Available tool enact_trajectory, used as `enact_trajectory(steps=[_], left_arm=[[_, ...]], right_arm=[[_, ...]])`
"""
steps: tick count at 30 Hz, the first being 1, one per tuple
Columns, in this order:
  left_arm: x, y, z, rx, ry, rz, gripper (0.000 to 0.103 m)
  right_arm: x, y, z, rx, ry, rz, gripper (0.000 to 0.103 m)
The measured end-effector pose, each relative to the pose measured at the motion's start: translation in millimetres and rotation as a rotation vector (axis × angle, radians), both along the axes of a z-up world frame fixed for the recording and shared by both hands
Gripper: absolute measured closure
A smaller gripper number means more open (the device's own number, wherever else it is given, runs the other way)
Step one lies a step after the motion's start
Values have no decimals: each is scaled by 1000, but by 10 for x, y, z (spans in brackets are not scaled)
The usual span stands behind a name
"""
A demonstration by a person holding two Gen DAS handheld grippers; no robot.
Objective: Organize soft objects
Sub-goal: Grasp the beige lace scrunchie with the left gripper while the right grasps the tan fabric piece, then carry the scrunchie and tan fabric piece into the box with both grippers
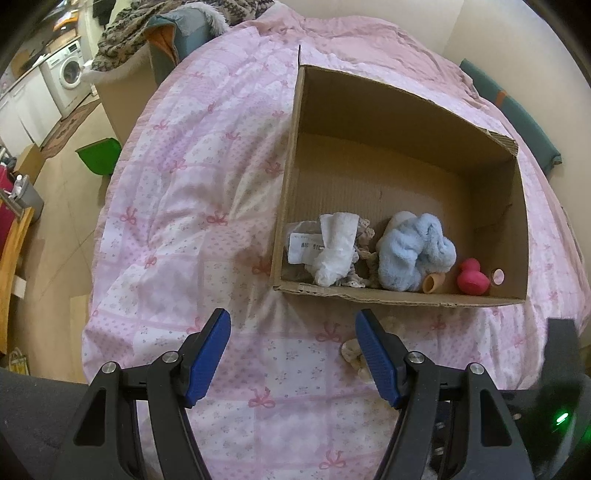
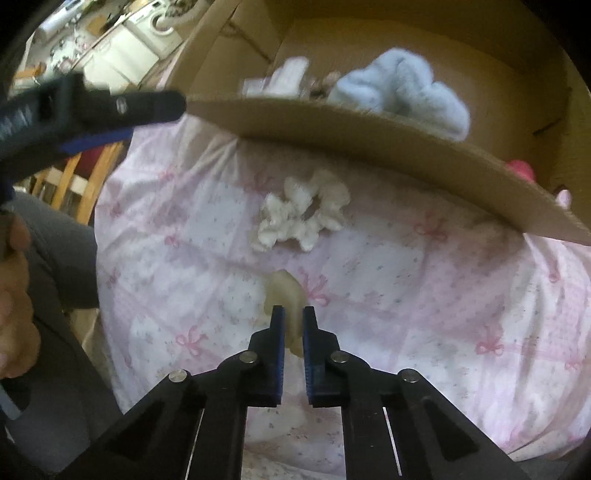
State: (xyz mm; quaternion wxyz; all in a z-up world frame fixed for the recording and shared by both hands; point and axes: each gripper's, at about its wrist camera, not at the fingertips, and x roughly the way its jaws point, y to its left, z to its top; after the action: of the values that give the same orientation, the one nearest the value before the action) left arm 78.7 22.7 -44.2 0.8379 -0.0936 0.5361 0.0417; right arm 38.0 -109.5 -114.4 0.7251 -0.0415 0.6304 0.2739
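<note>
An open cardboard box (image 1: 406, 177) lies on the pink bedspread (image 1: 192, 192). Inside it are a white cloth (image 1: 336, 251), a blue fluffy piece (image 1: 413, 254), a pink rubber duck (image 1: 472, 277) and a small tan cup (image 1: 433, 283). My left gripper (image 1: 293, 325) is open and empty above the bed, in front of the box. My right gripper (image 2: 293, 314) is shut on a small pale cream soft object (image 2: 286, 291), low over the bed. A white fluffy scrunchie (image 2: 303, 214) lies on the bed beyond it, near the box's front wall (image 2: 369, 136); it shows partly in the left wrist view (image 1: 351, 352).
A green bin (image 1: 99, 155) stands on the floor left of the bed, a washing machine (image 1: 68, 74) further back. Clothes are piled at the bed's far end (image 1: 177, 26). A wooden chair (image 2: 74, 177) is at the left. My left gripper shows in the right wrist view (image 2: 74, 110).
</note>
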Motion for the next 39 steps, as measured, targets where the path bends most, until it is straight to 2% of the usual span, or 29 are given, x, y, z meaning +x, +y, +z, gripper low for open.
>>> enact_trajectory(steps=[8, 15, 22, 27, 30, 32, 33, 35, 36, 38, 39], left_arm=[[-20, -39, -51, -2, 14, -16, 36], [-35, -383, -257, 16, 70, -139, 36], [36, -839, -515, 71, 117, -297, 36], [122, -976, -648, 74, 124, -337, 36], [166, -1030, -696, 86, 114, -347, 44], [190, -1041, -736, 87, 124, -345, 57], [203, -1031, -758, 87, 132, -342, 59], [214, -1005, -788, 77, 143, -327, 72], [215, -995, -793, 76, 145, -325, 75], [208, -987, -784, 80, 139, -322, 89], [204, -958, -763, 75, 136, -321, 90]], right_arm=[[167, -414, 324, 109, -62, -184, 95], [239, -801, 448, 169, -82, -358, 95], [263, -956, 378, 150, -77, -426, 95], [262, -979, 386, 151, -91, -435, 95], [250, -980, 380, 147, -91, -432, 95], [243, -969, 381, 143, -93, -425, 95], [240, -966, 380, 141, -93, -421, 95], [240, -938, 373, 132, -95, -413, 95], [241, -924, 368, 130, -95, -410, 95], [243, -910, 364, 125, -97, -406, 95], [248, -907, 364, 123, -97, -406, 95]])
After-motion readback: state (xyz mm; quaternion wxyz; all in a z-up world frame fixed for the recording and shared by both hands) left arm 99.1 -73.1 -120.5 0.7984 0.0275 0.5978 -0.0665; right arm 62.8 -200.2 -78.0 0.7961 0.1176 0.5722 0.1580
